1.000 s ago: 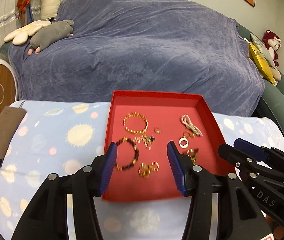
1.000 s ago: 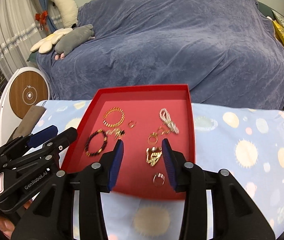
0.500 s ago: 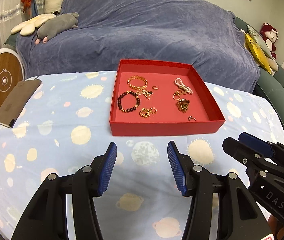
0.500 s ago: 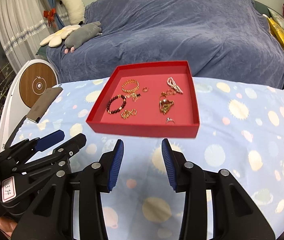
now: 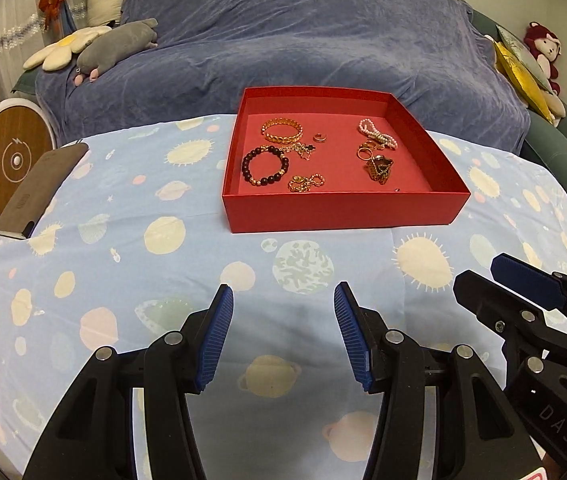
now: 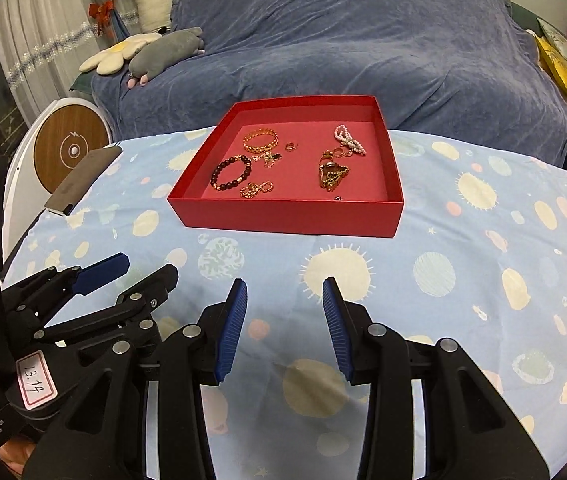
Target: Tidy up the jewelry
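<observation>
A second ago both cameras looked almost straight down into the red box (image 5: 343, 212), with the blue pads framing the jewelry; now both grippers have pulled back and the box sits in the upper centre of each view, well apart from the fingers. The left gripper (image 5: 279, 336) hovers over the planet-print cloth on the table (image 5: 123, 280), its fingers parted about halfway with nothing between them, and the gap looks the same as before. The right gripper (image 6: 284, 326) hangs likewise over the cloth, its fingers a little narrower, also empty and unchanged in width. Each gripper shows in the other's view: the right one at the lower right edge of the left view, the left one at the lower left of the right view. Inside the box the pieces lie as they did: a gold chain bracelet (image 5: 282, 131) at the upper left, a dark beaded bracelet (image 5: 264, 167) below it, a small gold chain (image 5: 306, 183) near the front wall, a pearl strand (image 5: 377, 134) at the upper right, and a gold cluster (image 5: 379, 168) below that. A small ring (image 5: 319, 137) lies between the gold bracelet and the pearls. A brown phone-like slab (image 5: 39, 192) rests at the cloth's left edge, now fully in view.
</observation>
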`<state>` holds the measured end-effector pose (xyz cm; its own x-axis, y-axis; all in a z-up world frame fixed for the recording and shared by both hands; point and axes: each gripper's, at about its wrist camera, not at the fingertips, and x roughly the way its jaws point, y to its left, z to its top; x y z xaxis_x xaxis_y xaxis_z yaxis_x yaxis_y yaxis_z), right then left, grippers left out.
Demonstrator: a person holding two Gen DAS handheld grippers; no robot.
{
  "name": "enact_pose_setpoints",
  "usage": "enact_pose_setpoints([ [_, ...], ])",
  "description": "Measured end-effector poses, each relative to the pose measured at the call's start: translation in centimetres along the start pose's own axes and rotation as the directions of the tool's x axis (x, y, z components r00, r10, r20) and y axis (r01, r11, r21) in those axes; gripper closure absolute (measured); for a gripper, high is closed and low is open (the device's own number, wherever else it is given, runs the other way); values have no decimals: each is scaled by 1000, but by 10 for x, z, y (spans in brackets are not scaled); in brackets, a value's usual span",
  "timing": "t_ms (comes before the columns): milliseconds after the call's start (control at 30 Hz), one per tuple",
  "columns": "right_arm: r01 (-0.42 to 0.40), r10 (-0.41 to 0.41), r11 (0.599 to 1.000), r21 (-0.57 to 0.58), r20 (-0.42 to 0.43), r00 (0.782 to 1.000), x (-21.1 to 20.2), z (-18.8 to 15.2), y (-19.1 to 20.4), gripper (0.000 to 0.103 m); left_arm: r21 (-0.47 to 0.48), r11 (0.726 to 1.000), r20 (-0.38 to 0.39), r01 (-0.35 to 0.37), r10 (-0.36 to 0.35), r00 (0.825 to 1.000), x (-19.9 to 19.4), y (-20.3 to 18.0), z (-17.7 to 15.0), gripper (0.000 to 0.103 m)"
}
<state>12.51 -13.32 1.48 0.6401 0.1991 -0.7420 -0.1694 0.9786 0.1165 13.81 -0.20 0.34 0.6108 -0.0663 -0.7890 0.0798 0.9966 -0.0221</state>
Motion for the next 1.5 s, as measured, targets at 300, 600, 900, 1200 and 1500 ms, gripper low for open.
enact_pose_setpoints([
  [300, 7, -7, 1000, 12, 0, 1000, 8, -1, -5, 64, 2, 1000, -13, -7, 7, 1000, 9, -3, 3, 53],
  [600, 52, -52, 995, 80, 4, 999, 19, -7, -21, 39, -30, 999, -47, -34, 33, 998, 20, -1, -1, 45],
  [900, 69, -71, 992, 107, 11, 997, 22, -12, -37, 30, -21, 997, -37, -71, 70, 997, 25, -9, -1, 31],
  [1200, 129, -137, 985, 110, 64, 989, 13, -11, -41, 11, -27, 995, 13, -100, 100, 995, 17, -7, 2, 20],
  [1500, 132, -138, 987, 95, 64, 988, 12, -13, -38, 10, -44, 994, 19, -99, 99, 995, 15, -3, 2, 20],
])
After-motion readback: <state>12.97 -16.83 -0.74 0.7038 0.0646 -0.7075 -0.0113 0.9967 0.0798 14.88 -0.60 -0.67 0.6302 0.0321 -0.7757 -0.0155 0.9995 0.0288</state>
